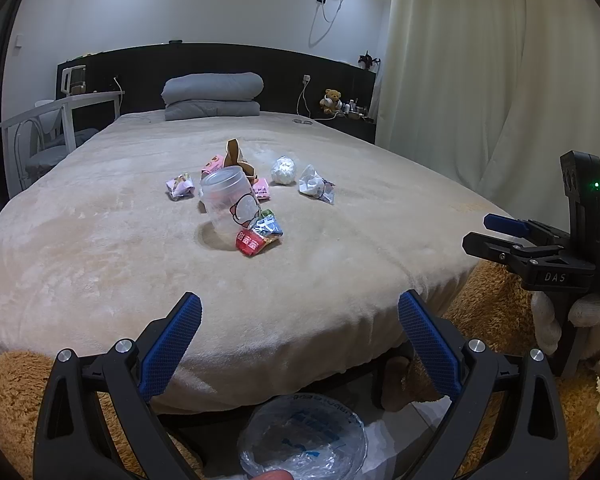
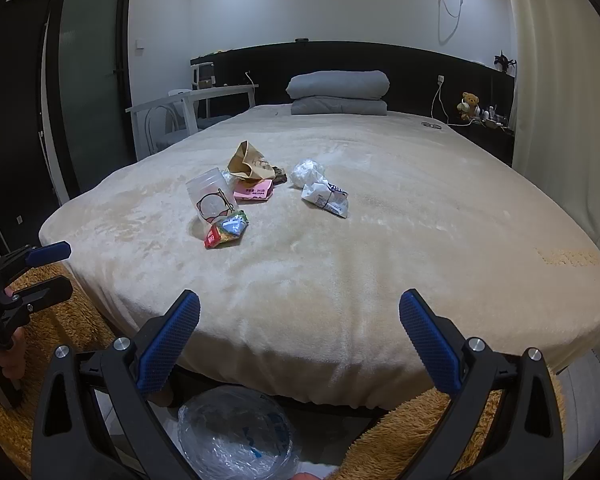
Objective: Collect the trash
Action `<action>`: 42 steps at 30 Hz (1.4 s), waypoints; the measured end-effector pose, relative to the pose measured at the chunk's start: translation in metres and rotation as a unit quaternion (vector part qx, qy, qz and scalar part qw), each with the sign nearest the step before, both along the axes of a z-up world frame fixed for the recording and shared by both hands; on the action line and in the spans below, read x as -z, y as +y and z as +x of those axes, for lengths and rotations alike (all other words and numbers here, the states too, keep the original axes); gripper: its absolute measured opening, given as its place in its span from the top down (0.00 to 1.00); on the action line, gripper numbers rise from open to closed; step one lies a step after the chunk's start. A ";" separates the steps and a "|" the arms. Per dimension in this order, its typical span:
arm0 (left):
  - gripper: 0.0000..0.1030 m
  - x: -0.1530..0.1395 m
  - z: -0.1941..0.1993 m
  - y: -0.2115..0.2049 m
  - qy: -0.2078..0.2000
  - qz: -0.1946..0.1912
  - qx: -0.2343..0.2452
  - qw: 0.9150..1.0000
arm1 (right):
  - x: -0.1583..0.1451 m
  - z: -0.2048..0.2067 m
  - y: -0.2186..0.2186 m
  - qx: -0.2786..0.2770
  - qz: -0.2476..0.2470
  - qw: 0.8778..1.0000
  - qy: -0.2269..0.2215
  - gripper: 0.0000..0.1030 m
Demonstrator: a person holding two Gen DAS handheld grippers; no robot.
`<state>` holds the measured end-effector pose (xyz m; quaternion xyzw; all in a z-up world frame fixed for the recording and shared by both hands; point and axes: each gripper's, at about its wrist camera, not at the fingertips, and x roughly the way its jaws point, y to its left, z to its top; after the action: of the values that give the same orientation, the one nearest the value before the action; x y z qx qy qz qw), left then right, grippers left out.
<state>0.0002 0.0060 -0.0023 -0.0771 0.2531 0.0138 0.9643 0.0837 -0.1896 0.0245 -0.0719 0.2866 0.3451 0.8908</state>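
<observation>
Trash lies in a cluster on the beige bed (image 1: 100, 248): a clear plastic cup (image 1: 229, 200) with a cartoon print, a red and blue wrapper (image 1: 260, 234) by it, pink wrappers (image 1: 261, 189), a brown paper bag (image 1: 238, 158), a white crumpled ball (image 1: 283, 171) and a white wrapper (image 1: 317, 184). The same cup (image 2: 212, 200), wrapper (image 2: 225, 231), bag (image 2: 249, 164) and white wrapper (image 2: 326, 196) show in the right wrist view. My left gripper (image 1: 300, 312) is open and empty at the bed's foot. My right gripper (image 2: 300, 312) is open and empty beside it.
A bin lined with a clear plastic bag (image 1: 304, 436) stands on the floor below both grippers (image 2: 236, 432). A brown fluffy rug (image 1: 8, 392) lies around it. A folded grey duvet (image 1: 214, 96) lies at the headboard. A white desk (image 1: 60, 108) stands left, curtains (image 1: 500, 80) hang right.
</observation>
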 end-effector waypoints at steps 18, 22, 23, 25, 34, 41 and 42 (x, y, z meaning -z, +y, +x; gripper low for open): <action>0.06 0.001 -0.004 0.002 0.000 0.004 0.002 1.000 | 0.002 0.000 -0.002 -0.002 -0.004 1.000 -0.003 0.04; 0.06 0.001 -0.004 0.002 0.000 0.005 0.003 1.000 | 0.003 0.000 -0.003 -0.002 -0.005 1.000 -0.003 0.04; 0.06 0.001 -0.004 0.002 0.000 0.005 0.003 1.000 | 0.003 0.001 -0.004 -0.002 -0.005 1.000 -0.003 0.04; 0.06 0.001 -0.003 0.001 0.000 0.005 0.002 1.000 | 0.002 0.000 -0.002 -0.002 -0.005 1.000 -0.003 0.04; 0.06 0.001 -0.003 -0.002 -0.002 0.007 0.005 1.000 | 0.003 0.000 -0.003 -0.003 -0.005 1.000 -0.006 0.04; 0.06 0.001 -0.003 -0.002 0.001 0.007 0.008 1.000 | 0.003 -0.003 -0.003 -0.004 -0.007 1.000 -0.002 0.04; 0.06 0.001 -0.003 -0.003 0.001 0.005 0.009 1.000 | 0.004 -0.004 -0.005 -0.005 -0.007 1.000 -0.002 0.04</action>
<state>-0.0024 0.0030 -0.0029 -0.0695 0.2550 0.0064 0.9644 0.0800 -0.1941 0.0206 -0.0808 0.2866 0.3474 0.8892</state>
